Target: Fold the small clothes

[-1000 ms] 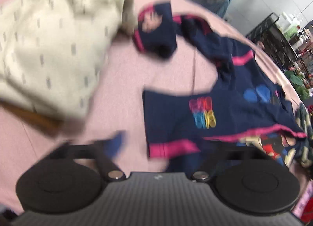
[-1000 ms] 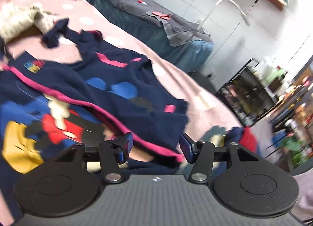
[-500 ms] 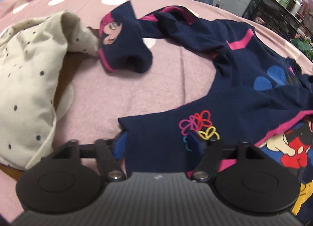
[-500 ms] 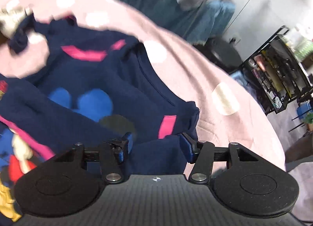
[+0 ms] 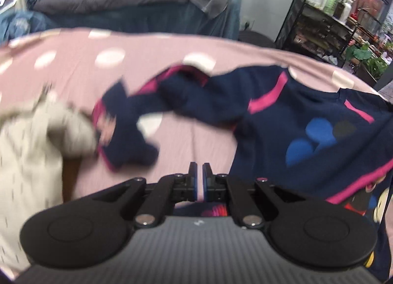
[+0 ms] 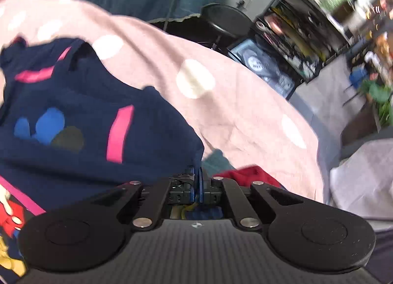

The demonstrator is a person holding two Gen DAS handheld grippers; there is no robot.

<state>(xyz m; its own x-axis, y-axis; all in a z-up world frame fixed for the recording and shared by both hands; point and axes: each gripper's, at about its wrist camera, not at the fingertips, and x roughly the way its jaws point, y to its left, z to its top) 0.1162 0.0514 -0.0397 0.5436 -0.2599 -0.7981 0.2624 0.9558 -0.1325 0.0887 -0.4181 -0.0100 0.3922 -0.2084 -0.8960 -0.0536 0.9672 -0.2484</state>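
Navy knit top (image 5: 307, 122), pink-trimmed, hangs pinched in left claw (image 5: 199, 181) and right claw (image 6: 196, 183).

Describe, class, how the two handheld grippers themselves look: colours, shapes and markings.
Both match. The left gripper and right gripper have black linkage arms with silver pivot screws, two round black discs, blue pads inside the fingers, and a ribbed grey body with a small white mark. No cables or sleeves show.
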